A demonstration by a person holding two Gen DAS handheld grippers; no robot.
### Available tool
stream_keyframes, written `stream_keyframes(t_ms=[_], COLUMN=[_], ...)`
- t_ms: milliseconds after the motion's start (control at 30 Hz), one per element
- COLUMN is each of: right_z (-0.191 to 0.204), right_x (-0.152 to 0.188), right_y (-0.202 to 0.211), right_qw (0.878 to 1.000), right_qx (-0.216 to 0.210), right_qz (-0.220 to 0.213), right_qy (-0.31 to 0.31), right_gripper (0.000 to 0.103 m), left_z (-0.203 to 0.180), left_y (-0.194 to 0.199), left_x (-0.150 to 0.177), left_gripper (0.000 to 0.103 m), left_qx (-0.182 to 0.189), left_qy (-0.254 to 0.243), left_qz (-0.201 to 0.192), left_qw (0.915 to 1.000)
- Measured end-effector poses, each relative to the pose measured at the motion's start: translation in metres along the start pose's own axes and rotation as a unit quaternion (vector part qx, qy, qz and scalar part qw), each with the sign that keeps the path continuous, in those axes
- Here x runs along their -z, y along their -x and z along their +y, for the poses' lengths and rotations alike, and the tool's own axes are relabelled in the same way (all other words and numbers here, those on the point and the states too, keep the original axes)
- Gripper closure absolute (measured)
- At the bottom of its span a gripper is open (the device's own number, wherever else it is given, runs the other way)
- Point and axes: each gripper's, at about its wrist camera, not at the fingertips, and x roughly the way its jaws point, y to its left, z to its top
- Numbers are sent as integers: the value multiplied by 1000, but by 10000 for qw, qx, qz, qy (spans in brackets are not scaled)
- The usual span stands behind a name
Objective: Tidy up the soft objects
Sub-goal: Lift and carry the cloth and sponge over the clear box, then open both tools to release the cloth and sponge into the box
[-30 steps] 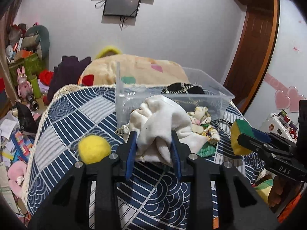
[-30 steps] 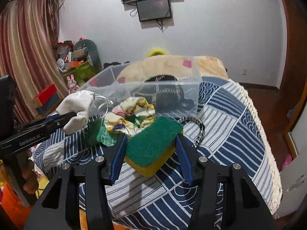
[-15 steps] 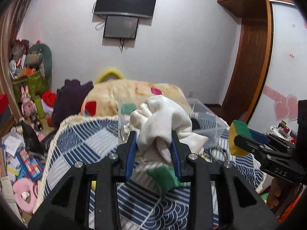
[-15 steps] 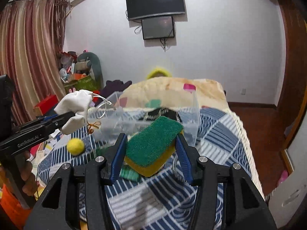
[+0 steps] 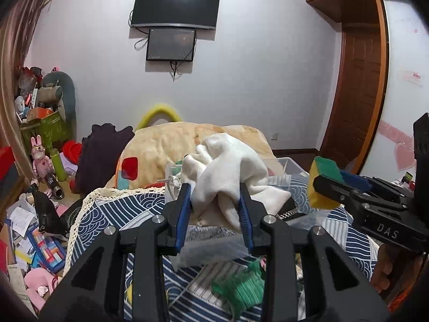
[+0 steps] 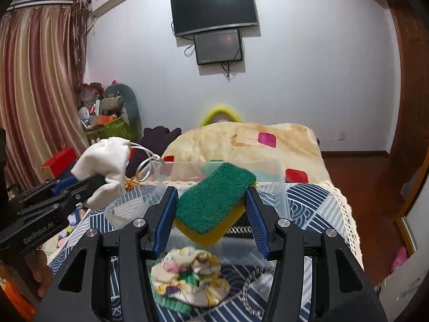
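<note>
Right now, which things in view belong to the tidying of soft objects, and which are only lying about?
Belong to the job:
white cloth in the left tool
green-and-yellow sponge in the right tool
clear plastic box
floral fabric piece
green knitted piece

Lying about:
wall television
pink rabbit toy
striped curtain

The cloth (image 5: 228, 171) sits between the left hand-held gripper (image 5: 214, 209) fingers, the sponge (image 6: 214, 201) between the right hand-held gripper (image 6: 211, 214) fingers. The bin (image 6: 278, 187) lies ahead on the bed (image 6: 316, 209); the scrunchie (image 6: 187, 276) lies below the sponge, nearer than the bin.
</note>
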Motion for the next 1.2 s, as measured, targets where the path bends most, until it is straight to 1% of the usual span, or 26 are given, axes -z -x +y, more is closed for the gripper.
stream_keyframes(t_ms=[33, 167, 467, 633, 800, 867, 933, 1000, 1133, 1200], right_z=[1, 3, 6, 7, 3, 1, -1, -2, -5, -6], right_x=[-2, -2, 3, 9, 13, 15, 16, 15, 13, 11], right_y=[-6, -21, -54, -66, -71, -73, -73, -72, -67, -62], right_qw=[9999, 9997, 9982, 9965, 9954, 9948, 9944, 9943, 9947, 9953], right_qx=[-62, -11, 80, 139, 193, 188, 217, 234, 210, 221], right_qz=[75, 213, 572, 780, 908, 986, 1019, 1024, 998, 938], right_qy=[34, 107, 165, 267, 247, 195, 173, 183, 98, 77], right_gripper=[55, 55, 55, 55, 53, 52, 52, 51, 47, 42], left_z=[1, 4, 8, 4, 6, 5, 4, 1, 0, 1], left_y=[-7, -26, -69, -92, -108, -109, -109, -109, -102, -96], left_x=[-1, -3, 2, 8, 14, 17, 19, 19, 17, 15], left_gripper=[69, 69, 69, 69, 70, 69, 66, 60, 57, 47], left_qx=[-8, -107, -24, -42, 12, 9, -36, -59, -28, 17], left_qy=[-3, -69, -103, -257, -131, -109, -168, -231, -243, -227], left_qz=[56, 216, 708, 982, 1208, 1192, 1174, 1183, 1135, 1106], left_qw=[10000, 9997, 9974, 9948, 9926, 9928, 9929, 9927, 9932, 9936])
